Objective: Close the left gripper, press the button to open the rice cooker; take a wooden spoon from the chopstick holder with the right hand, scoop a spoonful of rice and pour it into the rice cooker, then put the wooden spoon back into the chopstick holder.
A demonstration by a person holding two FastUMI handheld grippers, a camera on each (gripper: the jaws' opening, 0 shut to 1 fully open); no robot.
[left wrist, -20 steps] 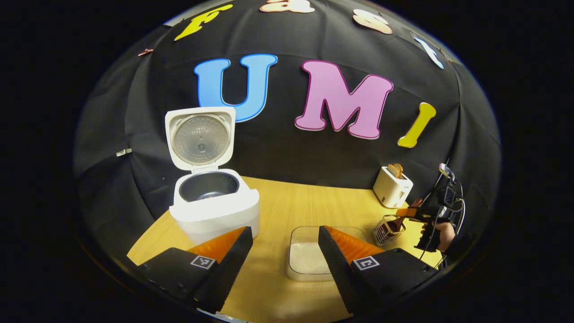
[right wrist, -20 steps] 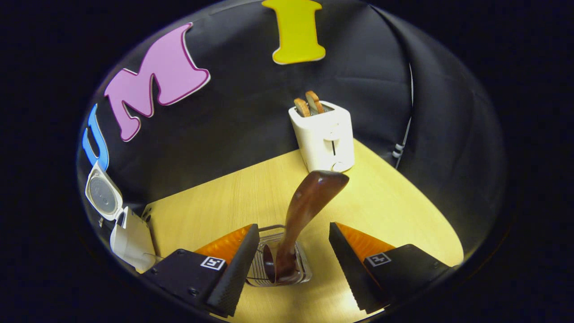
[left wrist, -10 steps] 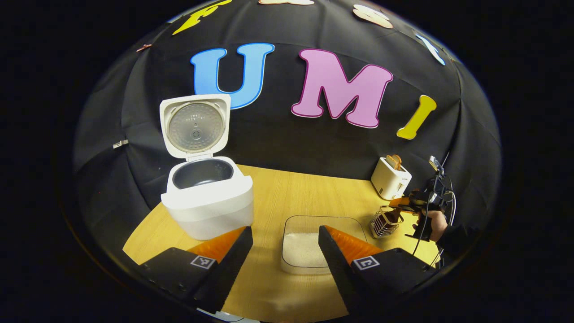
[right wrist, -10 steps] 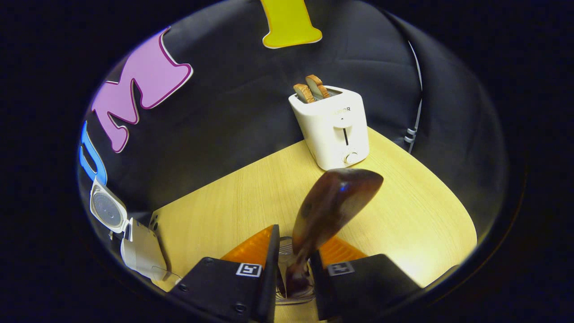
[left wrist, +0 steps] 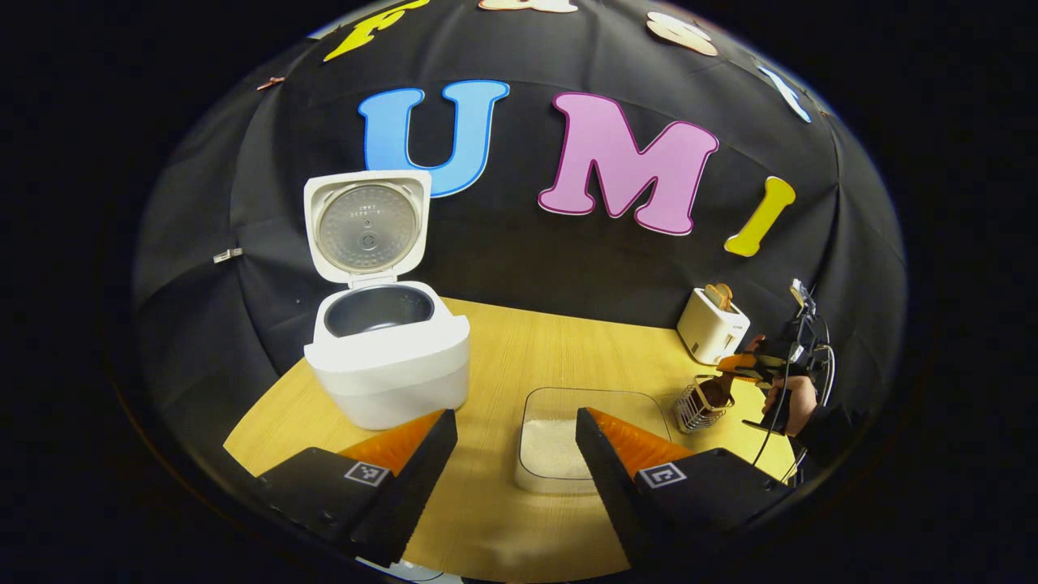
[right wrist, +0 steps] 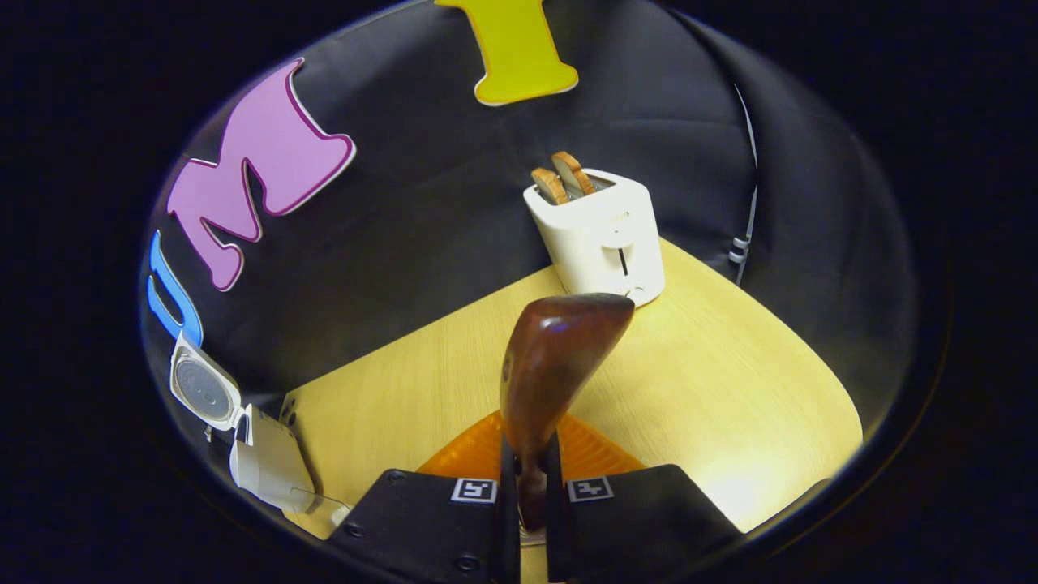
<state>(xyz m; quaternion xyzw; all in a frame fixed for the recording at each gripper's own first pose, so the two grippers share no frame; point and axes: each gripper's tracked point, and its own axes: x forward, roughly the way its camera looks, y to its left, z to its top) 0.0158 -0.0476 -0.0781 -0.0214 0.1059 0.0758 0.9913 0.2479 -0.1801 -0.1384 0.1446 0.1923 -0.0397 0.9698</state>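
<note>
1. Where the left gripper view looks across the table (left wrist: 503, 357), the left gripper (left wrist: 516, 442) sits bottom centre, fingers apart, holding nothing; rice cooker (left wrist: 388, 357) left of centre, lid up; rice container (left wrist: 568, 442) between the fingers; chopstick holder (left wrist: 699, 405) far right.
2. Right gripper view: right gripper (right wrist: 531, 495) bottom centre, clamped on the wooden spoon (right wrist: 551, 373); toaster (right wrist: 600, 239) above it.

White toaster (right wrist: 600, 239) with two bread slices (right wrist: 562, 176) up, far right of wooden table (left wrist: 519, 357), near black cloth wall.
</note>
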